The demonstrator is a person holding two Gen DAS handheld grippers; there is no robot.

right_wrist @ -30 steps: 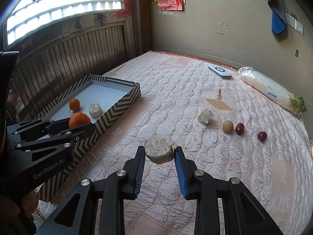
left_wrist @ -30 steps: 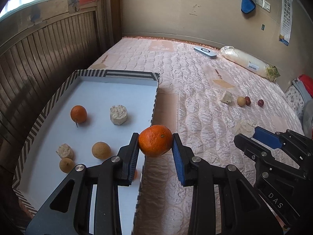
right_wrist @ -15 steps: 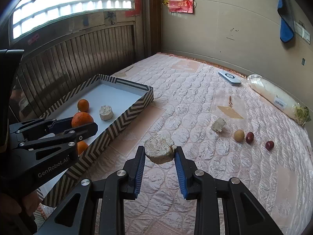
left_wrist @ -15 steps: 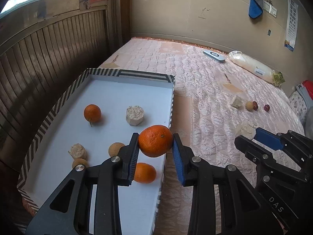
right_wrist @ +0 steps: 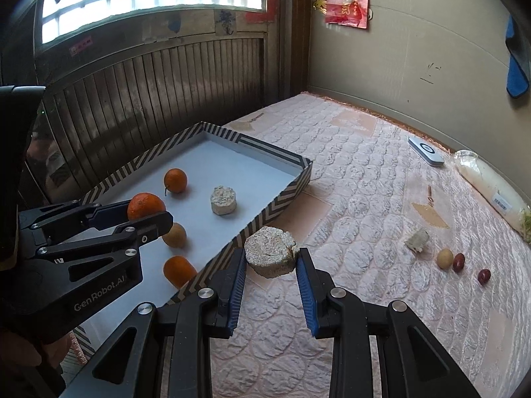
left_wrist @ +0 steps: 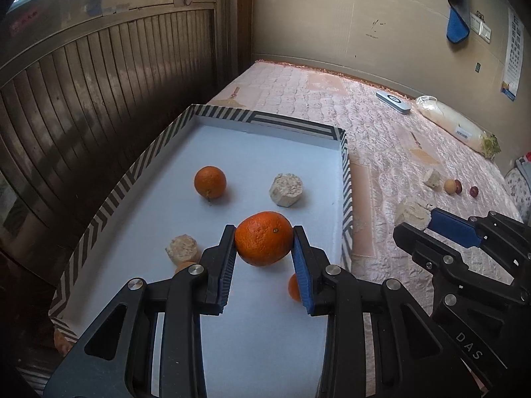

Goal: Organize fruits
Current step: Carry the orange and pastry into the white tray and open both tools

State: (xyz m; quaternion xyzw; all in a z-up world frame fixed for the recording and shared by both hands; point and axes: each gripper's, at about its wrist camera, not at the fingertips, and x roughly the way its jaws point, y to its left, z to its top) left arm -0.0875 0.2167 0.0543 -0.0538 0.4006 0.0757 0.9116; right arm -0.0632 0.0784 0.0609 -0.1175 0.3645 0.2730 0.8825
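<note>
While an orange is pinched in the left gripper jaws above the striped tray, a pale crumbly chunk is clamped by the right gripper over the mattress, beside the tray's right edge.

The far half of the tray floor is left bare. The near half is crowded by an orange, a pale chunk and smaller fruit. Between tray wall and scattered fruit, open quilt is found.
</note>
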